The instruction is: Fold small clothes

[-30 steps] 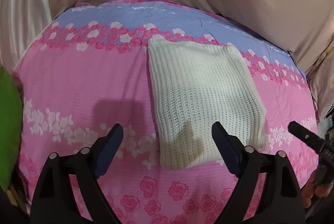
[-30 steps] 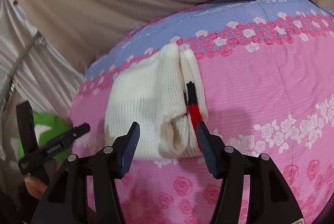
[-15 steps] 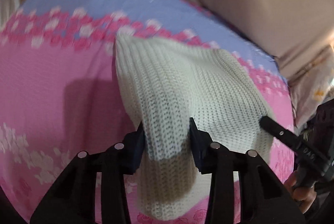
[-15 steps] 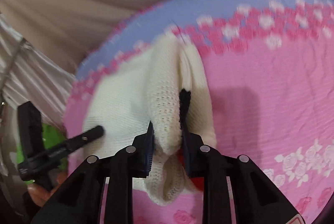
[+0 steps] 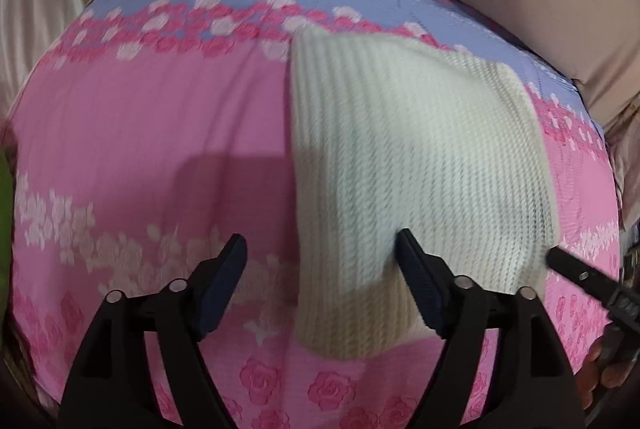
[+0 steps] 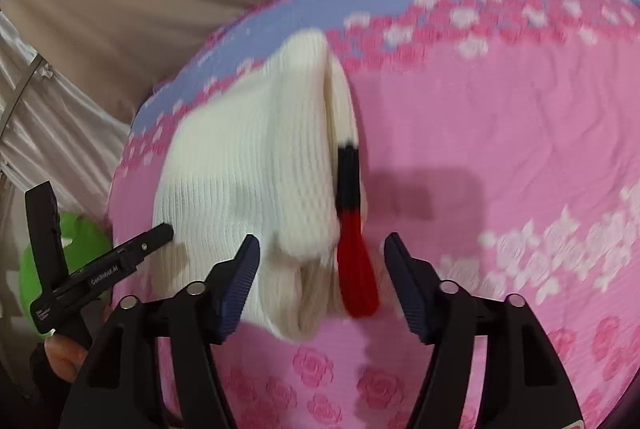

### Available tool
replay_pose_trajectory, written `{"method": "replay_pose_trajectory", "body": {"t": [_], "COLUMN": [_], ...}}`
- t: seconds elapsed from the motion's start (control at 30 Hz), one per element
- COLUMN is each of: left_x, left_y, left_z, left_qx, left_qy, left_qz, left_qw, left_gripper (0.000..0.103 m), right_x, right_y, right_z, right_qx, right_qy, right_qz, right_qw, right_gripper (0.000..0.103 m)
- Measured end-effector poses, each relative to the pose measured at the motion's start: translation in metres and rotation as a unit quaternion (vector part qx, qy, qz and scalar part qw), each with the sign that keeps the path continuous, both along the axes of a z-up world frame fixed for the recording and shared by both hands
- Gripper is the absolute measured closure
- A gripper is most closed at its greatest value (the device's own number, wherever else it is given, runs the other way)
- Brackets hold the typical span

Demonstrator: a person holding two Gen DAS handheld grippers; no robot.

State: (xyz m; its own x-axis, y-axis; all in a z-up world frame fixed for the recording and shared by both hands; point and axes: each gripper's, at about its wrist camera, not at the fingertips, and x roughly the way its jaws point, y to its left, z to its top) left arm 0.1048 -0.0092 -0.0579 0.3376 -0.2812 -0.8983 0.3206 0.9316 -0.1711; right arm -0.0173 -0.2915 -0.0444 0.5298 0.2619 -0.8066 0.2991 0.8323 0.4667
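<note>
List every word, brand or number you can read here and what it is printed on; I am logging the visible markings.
"GenRobot.AI": in white on the black arm of the left gripper, seen at the left of the right wrist view.
A smaller white label lower on that same arm: too small and blurred to read.
Nothing is printed on the white knit garment or the pink flowered bedsheet.

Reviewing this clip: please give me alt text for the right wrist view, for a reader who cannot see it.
A folded cream knit garment with a black and red stripe along its right edge lies on a pink floral bedsheet. The right gripper is opening around the garment's near end, pads off the fabric. The left gripper shows at the left.
</note>
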Motion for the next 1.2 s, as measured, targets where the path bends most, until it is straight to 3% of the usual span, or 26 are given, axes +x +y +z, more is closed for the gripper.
{"method": "replay_pose_trajectory", "body": {"t": [0.13,0.23,0.3,0.4,0.47,0.5,0.57,0.63,0.67,0.77,0.8,0.9,0.97,1.03,1.1,1.17,1.2], "left_x": [-0.018,-0.026,-0.029,-0.029,-0.031,-0.033,-0.036,-0.042,-0.045,-0.051,-0.055,-0.061,-0.057,-0.049,-0.043,-0.039,-0.037], "left_y": [0.009,0.012,0.015,0.017,0.017,0.018,0.018,0.016,0.014,0.012,0.012,0.022,0.032,0.041,0.042,0.038,0.037], "left_z": [-0.010,-0.020,-0.026,-0.029,-0.025,-0.018,-0.007,-0.002,-0.005,-0.014,-0.016,-0.020,-0.023,-0.023,-0.021,-0.016,-0.013], "left_qx": [-0.001,0.003,0.004,-0.004,-0.005,-0.014,-0.026,-0.021,-0.014,0.016,0.033,0.070,0.076,0.068,0.065,0.055,0.052], "left_qy": [0.018,0.031,0.037,0.041,0.043,0.038,0.023,0.008,0.010,0.023,0.025,0.009,0.008,0.006,0.000,0.002,-0.002], "left_qz": [0.021,0.020,0.028,0.040,0.042,0.042,0.035,0.026,0.018,-0.005,-0.017,-0.015,0.006,0.029,0.033,0.024,0.024], "left_qw": [0.9996,0.9993,0.9989,0.9983,0.9982,0.9983,0.9988,0.9994,0.9997,0.9996,0.9990,0.9974,0.9971,0.9973,0.9974,0.9982,0.9983], "left_gripper": [0.027,0.026,0.024,0.024,0.024,0.024,0.019,0.017,0.017,0.017,0.017,0.017,0.024,0.026,0.035,0.053,0.055], "right_x": [0.000,-0.006,0.003,0.036,0.057,0.063,0.064,0.065,0.069,0.083,0.076,0.045,0.023,0.015,0.017,0.021,0.023], "right_y": [0.009,0.009,0.010,0.011,0.013,0.014,0.020,0.023,0.023,0.009,0.003,-0.002,-0.003,0.005,0.015,0.024,0.025], "right_z": [-0.032,0.000,0.021,0.014,0.000,0.007,0.047,0.073,0.069,0.017,0.004,0.015,0.019,0.009,-0.012,-0.024,-0.023], "right_qx": [0.019,-0.010,-0.043,-0.043,-0.054,-0.060,-0.079,-0.115,-0.125,-0.140,-0.119,-0.072,-0.058,-0.030,-0.007,-0.014,-0.023], "right_qy": [0.049,-0.001,-0.027,0.004,0.034,0.028,-0.031,-0.062,-0.056,0.032,0.041,0.012,0.007,0.022,0.049,0.060,0.059], "right_qz": [0.004,-0.022,-0.006,0.032,0.047,0.051,0.060,0.076,0.077,0.080,0.067,0.024,0.005,0.012,0.030,0.048,0.051], "right_qw": [0.999,1.000,0.999,0.999,0.997,0.997,0.995,0.988,0.988,0.986,0.990,0.997,0.998,0.999,0.998,0.997,0.997], "right_gripper": [0.046,0.045,0.045,0.046,0.083,0.084,0.086,0.086,0.085,0.081,0.080,0.063,0.045,0.043,0.044,0.082,0.082]}}
